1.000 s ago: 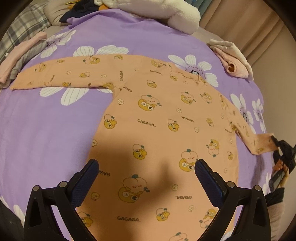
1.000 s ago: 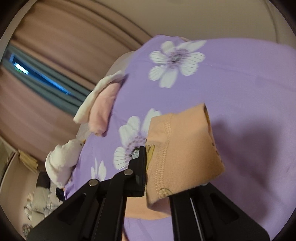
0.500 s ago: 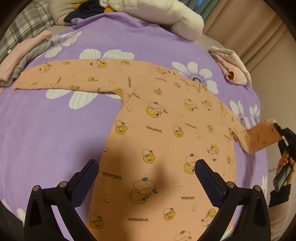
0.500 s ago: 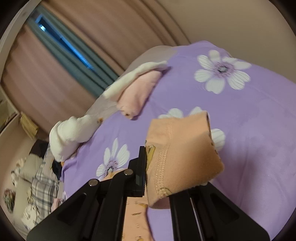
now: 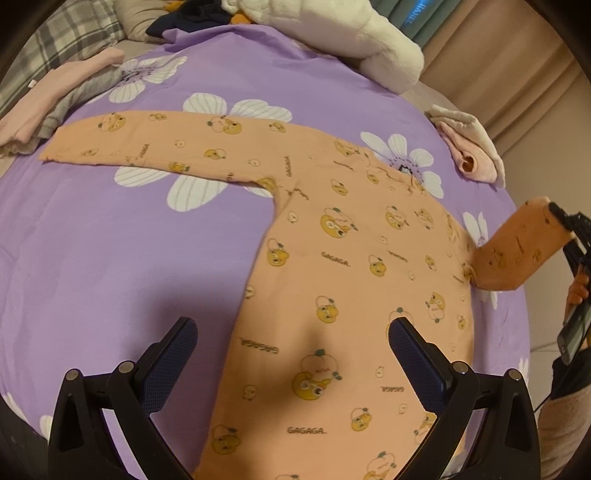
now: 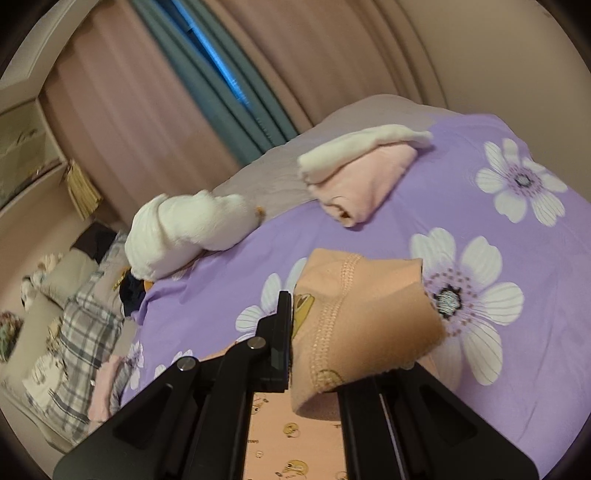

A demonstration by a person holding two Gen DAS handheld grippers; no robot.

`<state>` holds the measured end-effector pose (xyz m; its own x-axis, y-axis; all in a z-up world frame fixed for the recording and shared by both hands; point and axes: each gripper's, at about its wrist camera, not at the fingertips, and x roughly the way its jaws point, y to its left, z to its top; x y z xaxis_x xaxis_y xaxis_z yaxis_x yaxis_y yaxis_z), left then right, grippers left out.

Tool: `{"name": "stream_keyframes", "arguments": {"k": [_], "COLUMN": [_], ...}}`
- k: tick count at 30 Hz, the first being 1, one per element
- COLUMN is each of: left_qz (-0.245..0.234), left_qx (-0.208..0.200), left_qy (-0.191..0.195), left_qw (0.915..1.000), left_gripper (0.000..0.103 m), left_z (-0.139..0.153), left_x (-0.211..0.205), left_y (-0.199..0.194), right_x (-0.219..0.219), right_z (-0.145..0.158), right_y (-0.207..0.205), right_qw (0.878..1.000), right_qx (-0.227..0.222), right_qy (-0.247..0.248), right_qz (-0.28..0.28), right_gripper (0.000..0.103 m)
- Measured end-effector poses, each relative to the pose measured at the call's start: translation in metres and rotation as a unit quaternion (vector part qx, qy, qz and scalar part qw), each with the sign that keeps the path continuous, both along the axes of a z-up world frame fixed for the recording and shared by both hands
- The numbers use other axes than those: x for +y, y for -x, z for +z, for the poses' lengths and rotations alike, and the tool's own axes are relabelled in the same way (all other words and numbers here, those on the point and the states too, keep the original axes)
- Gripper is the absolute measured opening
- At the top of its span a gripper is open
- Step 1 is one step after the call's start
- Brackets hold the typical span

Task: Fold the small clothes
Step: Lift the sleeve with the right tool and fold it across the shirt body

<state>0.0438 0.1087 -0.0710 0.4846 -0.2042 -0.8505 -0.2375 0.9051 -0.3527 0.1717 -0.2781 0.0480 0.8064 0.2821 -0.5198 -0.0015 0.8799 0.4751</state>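
Observation:
An orange long-sleeved baby shirt [image 5: 343, 273] with cartoon prints lies flat on the purple flowered bedspread [image 5: 110, 251]. Its left sleeve [image 5: 155, 144] stretches out flat to the left. My left gripper [image 5: 291, 354] is open and empty, hovering over the shirt's lower part. My right gripper [image 6: 317, 354] is shut on the cuff of the right sleeve [image 6: 365, 317] and holds it lifted off the bed; in the left wrist view the raised sleeve [image 5: 517, 247] shows at the right edge, bent up from the shoulder.
A folded pink and cream garment [image 5: 469, 147] lies at the bed's far right corner. A white plush bundle [image 5: 343, 33] sits at the far edge. Pink and grey clothes [image 5: 55, 99] lie at the far left, by a plaid pillow [image 6: 85, 343]. Curtains [image 6: 155, 96] hang behind.
My right gripper has lifted the right sleeve cuff off the bed and turned it upward and inward. The left gripper has drawn back slightly, staying open.

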Motion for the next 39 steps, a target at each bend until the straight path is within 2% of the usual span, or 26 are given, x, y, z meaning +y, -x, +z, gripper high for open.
{"name": "stream_keyframes", "arguments": {"k": [14,19,22,24,25,26,28,30,32,33,35,37,38,39], "left_qz": [0.028,0.043,0.052,0.057,0.058,0.059,0.059,0.057,0.051,0.049,0.041,0.033,0.027,0.024], "left_qx": [0.006,0.01,0.011,0.012,0.013,0.014,0.014,0.012,0.005,0.002,-0.003,-0.006,-0.011,-0.015], "left_qy": [0.015,0.017,0.019,0.018,0.017,0.017,0.018,0.019,0.024,0.024,0.027,0.035,0.043,0.048], "left_qw": [0.9995,0.9989,0.9984,0.9982,0.9981,0.998,0.998,0.9981,0.9984,0.9985,0.9988,0.9988,0.9986,0.9985], "left_gripper": [0.102,0.102,0.102,0.102,0.102,0.102,0.102,0.102,0.102,0.102,0.102,0.102,0.102,0.102], "left_z": [-0.01,-0.013,-0.014,-0.014,-0.015,-0.015,-0.016,-0.017,-0.017,-0.016,-0.016,-0.015,-0.014,-0.013], "left_x": [0.033,0.045,0.053,0.056,0.057,0.057,0.057,0.055,0.052,0.051,0.047,0.042,0.039,0.037], "left_y": [0.012,0.016,0.019,0.019,0.019,0.018,0.017,0.014,0.01,0.008,0.001,-0.006,-0.013,-0.016], "right_x": [0.138,0.195,0.231,0.25,0.258,0.266,0.279,0.289,0.288,0.281,0.258,0.232,0.224,0.204], "right_z": [0.005,-0.026,-0.065,-0.092,-0.101,-0.115,-0.139,-0.152,-0.15,-0.144,-0.124,-0.105,-0.1,-0.089], "right_y": [-0.034,-0.035,-0.031,-0.026,-0.025,-0.023,-0.015,-0.001,0.009,0.015,0.019,0.02,0.02,0.017], "right_qw": [0.991,0.976,0.959,0.941,0.933,0.921,0.894,0.864,0.854,0.859,0.878,0.9,0.907,0.92], "right_qx": [-0.01,0.002,0.033,0.058,0.071,0.089,0.112,0.098,0.082,0.072,0.06,0.049,0.045,0.04], "right_qy": [0.109,0.192,0.247,0.287,0.301,0.321,0.365,0.416,0.423,0.401,0.342,0.277,0.256,0.218], "right_qz": [0.074,0.101,0.138,0.169,0.183,0.201,0.233,0.267,0.292,0.31,0.329,0.331,0.331,0.323], "right_gripper": [0.005,0.008,0.008,0.008,0.02,0.037,0.054,0.056,0.056,0.056,0.065,0.074,0.079,0.08]}}
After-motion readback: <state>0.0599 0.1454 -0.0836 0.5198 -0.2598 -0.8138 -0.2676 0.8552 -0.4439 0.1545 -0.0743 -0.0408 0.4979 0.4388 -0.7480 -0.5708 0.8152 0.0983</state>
